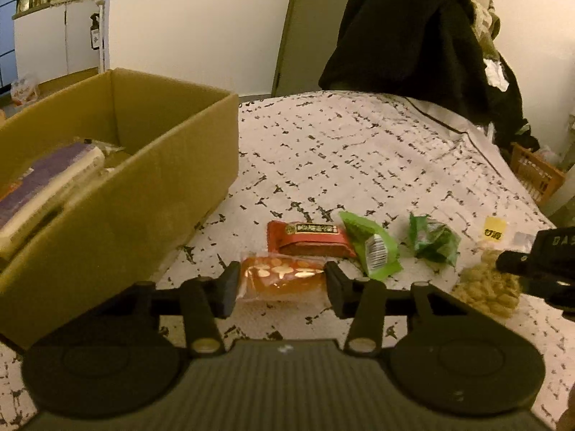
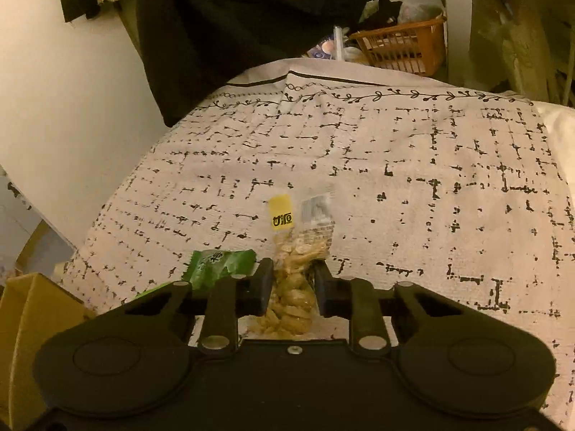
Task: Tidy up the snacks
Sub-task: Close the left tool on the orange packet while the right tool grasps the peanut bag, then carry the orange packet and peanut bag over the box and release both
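Observation:
My left gripper (image 1: 282,282) has its two fingers around an orange almond cake packet (image 1: 282,278) lying on the patterned bedspread (image 1: 359,151); both pads touch its ends. Behind it lie a red snack bar (image 1: 309,242), a light green packet (image 1: 373,248) and a dark green packet (image 1: 433,242). My right gripper (image 2: 291,287) is shut on a clear bag of nuts (image 2: 293,280) with a yellow label; that bag also shows in the left wrist view (image 1: 485,287). A green packet (image 2: 219,264) lies just left of the right gripper.
An open cardboard box (image 1: 154,179) stands at the left on the bed, with packages inside (image 1: 46,179). Dark clothes (image 1: 413,36) hang at the bed's far end. An orange basket (image 2: 406,48) sits beyond the bed.

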Demonstrator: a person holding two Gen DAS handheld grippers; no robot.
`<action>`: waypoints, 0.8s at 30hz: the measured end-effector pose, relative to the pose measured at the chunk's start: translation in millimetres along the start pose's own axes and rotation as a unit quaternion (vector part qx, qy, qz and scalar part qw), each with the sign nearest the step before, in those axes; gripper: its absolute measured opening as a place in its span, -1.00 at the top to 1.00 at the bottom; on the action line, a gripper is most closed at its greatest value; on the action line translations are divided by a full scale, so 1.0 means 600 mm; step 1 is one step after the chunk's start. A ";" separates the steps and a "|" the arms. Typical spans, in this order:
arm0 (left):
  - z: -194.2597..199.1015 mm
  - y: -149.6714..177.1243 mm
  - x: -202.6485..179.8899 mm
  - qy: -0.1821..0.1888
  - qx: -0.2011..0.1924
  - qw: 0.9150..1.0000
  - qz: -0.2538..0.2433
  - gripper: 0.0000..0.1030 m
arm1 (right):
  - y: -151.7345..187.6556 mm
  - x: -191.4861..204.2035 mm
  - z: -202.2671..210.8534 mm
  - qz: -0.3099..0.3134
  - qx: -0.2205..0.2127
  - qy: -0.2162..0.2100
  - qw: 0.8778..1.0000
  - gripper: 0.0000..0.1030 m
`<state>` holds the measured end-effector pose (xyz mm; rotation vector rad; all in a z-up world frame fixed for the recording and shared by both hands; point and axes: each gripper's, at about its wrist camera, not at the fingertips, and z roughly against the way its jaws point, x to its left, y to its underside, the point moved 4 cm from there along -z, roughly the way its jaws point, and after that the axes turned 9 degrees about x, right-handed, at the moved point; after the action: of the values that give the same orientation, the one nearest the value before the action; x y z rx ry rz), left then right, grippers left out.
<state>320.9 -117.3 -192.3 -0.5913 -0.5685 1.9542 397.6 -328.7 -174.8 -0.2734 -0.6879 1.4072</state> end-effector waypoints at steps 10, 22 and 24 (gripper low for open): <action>0.079 -0.018 0.002 0.023 -0.023 0.999 -0.005 0.08 | -0.007 0.010 0.043 -0.013 -0.030 -0.020 0.999 0.60; 0.181 -0.057 0.025 0.051 -0.040 0.998 -0.022 0.08 | -0.001 0.084 0.115 0.011 -0.070 -0.101 0.992 0.91; 0.191 -0.063 0.035 0.053 -0.040 0.998 -0.021 0.08 | 0.003 0.097 0.118 0.026 -0.070 -0.103 0.992 0.96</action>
<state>266.7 -98.9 -84.2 -0.7229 -0.5902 1.8556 355.2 -287.9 -104.5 -0.2596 -0.9583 1.4511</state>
